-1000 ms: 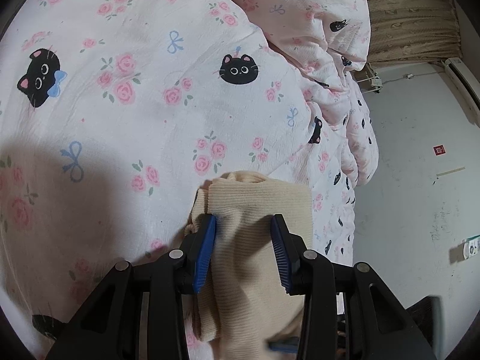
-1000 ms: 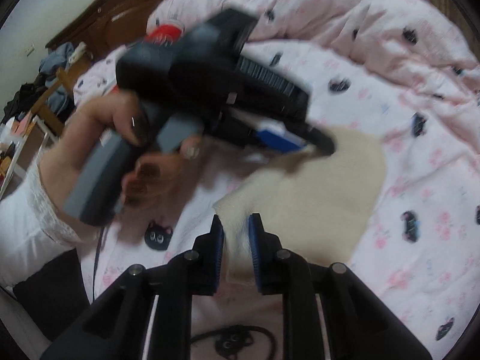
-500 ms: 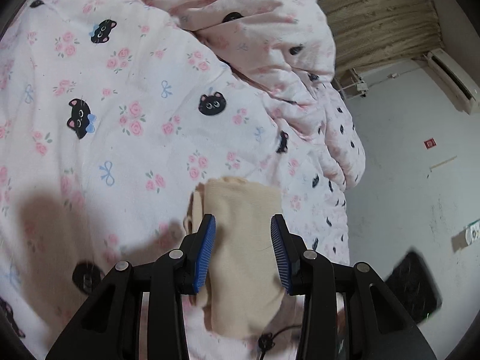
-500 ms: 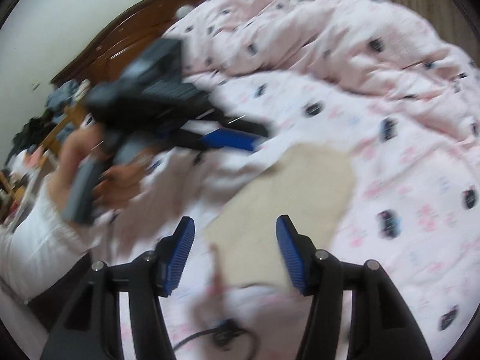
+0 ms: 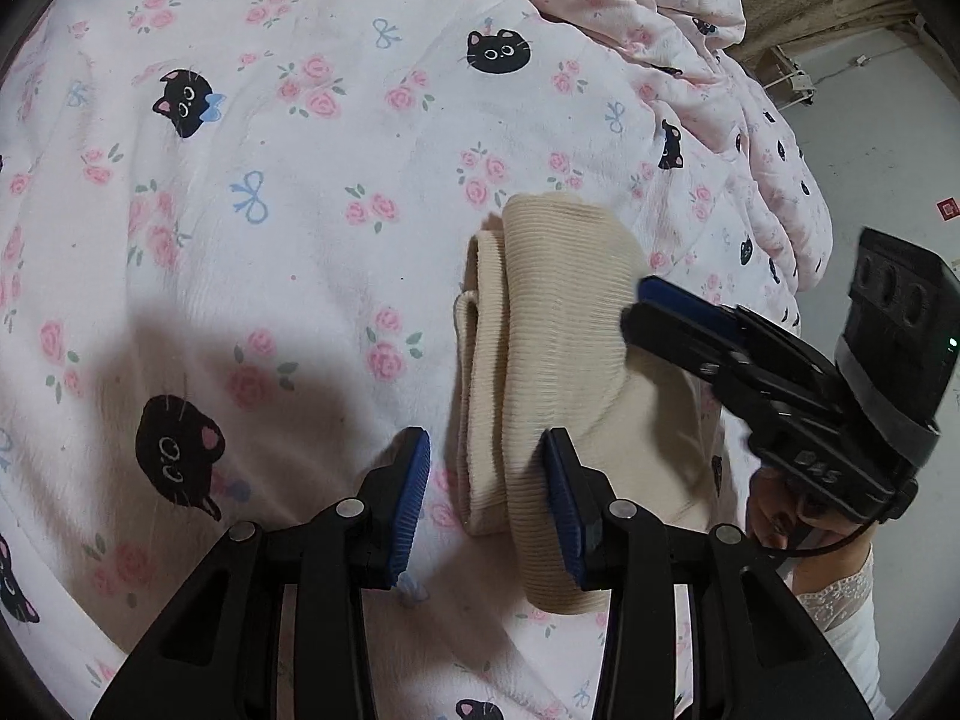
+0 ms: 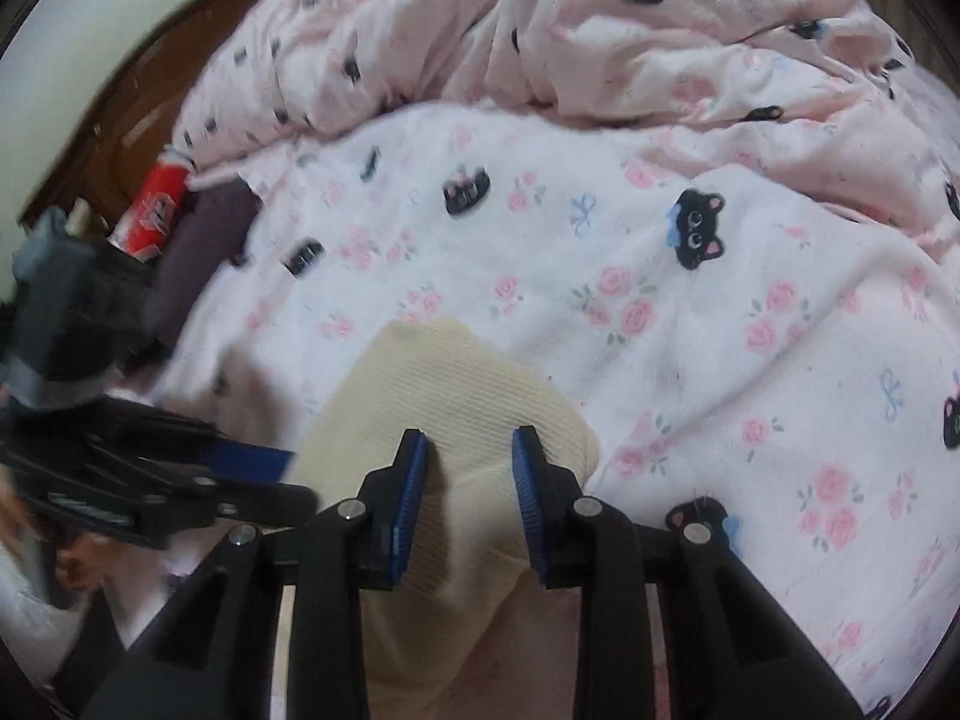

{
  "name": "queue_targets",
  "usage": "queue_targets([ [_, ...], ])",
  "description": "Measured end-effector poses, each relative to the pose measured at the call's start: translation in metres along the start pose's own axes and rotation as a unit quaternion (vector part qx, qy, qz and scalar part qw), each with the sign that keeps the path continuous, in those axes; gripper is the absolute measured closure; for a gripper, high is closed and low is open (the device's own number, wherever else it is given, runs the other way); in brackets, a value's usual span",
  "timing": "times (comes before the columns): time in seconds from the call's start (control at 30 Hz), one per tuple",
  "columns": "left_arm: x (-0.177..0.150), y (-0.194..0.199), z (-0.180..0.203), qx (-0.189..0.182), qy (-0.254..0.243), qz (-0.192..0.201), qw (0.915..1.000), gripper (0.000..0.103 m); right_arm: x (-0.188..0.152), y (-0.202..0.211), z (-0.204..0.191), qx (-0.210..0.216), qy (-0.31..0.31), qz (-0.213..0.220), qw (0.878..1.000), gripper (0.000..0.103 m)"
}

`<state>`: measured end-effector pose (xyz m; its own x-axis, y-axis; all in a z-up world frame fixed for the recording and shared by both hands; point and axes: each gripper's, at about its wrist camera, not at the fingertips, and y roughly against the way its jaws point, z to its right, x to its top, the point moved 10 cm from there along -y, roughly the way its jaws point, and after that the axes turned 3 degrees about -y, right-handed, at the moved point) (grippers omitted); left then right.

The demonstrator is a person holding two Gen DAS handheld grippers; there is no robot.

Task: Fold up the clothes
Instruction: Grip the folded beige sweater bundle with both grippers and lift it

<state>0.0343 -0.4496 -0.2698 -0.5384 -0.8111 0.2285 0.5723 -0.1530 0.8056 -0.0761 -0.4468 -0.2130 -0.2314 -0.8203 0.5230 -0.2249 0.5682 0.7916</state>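
Closest to me, the left gripper (image 5: 486,498) stands with its jaws parted, straddling the near end of the cream ribbed garment (image 5: 552,324) without pinching it; cloth shows between the pads with slack on both sides. I read that as a hover, placed to press or steady the bundle rather than to lift it. The right gripper (image 6: 468,492) is likewise spread over the garment's near edge (image 6: 456,396), holding nothing; from the left wrist view its blue-padded tip (image 5: 678,300) rests on or just above the right flank of the cloth, though I cannot tell whether it touches.

The garment lies on the bed sheet (image 5: 300,210), printed with black cats and pink roses, already doubled into a narrow, thick stack: several layered edges show along its left side and a rounded fold at its far end. So it lies folded; whether one more fold is meant or the grippers are only tidying, I cannot judge.

Farther off, a rumpled pink quilt (image 6: 600,48) is bunched against the dark wooden headboard (image 6: 120,138), with a red-and-white can (image 6: 159,204) beside a dark cloth (image 6: 204,240).
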Motion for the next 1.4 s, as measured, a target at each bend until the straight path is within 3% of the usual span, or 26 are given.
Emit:
queue_targets([
  [0.13,0.001,-0.001,-0.001,-0.001,0.002,-0.002,1.0,0.068,-0.005,0.03,0.01,0.044,-0.076,0.04,0.995,0.064],
  [0.2,0.001,-0.001,-0.002,0.001,0.002,-0.001,1.0,0.068,-0.016,0.038,0.016,0.084,-0.127,0.044,0.987,0.063],
  [0.47,0.0,0.0,-0.004,0.0,0.009,0.0,1.0,0.068,-0.068,0.032,0.009,0.138,-0.18,0.011,0.974,0.063],
  [0.53,0.0,0.001,-0.005,-0.002,0.011,-0.001,0.9999,0.068,-0.08,0.032,0.002,0.127,-0.159,0.002,0.979,0.064],
  [0.6,-0.001,0.001,-0.005,-0.002,0.011,-0.001,0.9999,0.068,-0.098,0.034,-0.001,0.068,-0.113,-0.013,0.991,0.069],
  [0.67,-0.001,0.001,-0.006,-0.001,0.01,-0.001,0.9999,0.068,-0.111,0.039,-0.007,0.051,-0.086,-0.024,0.995,0.07],
  [0.73,-0.001,0.001,-0.005,0.0,0.01,-0.002,1.0,0.068,-0.111,0.047,-0.008,0.051,-0.085,-0.02,0.995,0.069],
  [0.93,0.0,0.0,-0.005,-0.002,0.011,-0.001,0.9999,0.068,-0.076,0.06,0.001,0.134,-0.163,0.031,0.977,0.063],
  [1.23,0.0,0.0,-0.006,-0.01,0.016,-0.003,0.9998,0.068,-0.057,0.012,0.018,0.182,-0.226,0.002,0.957,0.06],
  [1.4,0.0,0.001,-0.006,-0.016,0.02,-0.005,0.9997,0.068,-0.046,0.003,0.006,0.187,-0.222,0.007,0.957,0.06],
])
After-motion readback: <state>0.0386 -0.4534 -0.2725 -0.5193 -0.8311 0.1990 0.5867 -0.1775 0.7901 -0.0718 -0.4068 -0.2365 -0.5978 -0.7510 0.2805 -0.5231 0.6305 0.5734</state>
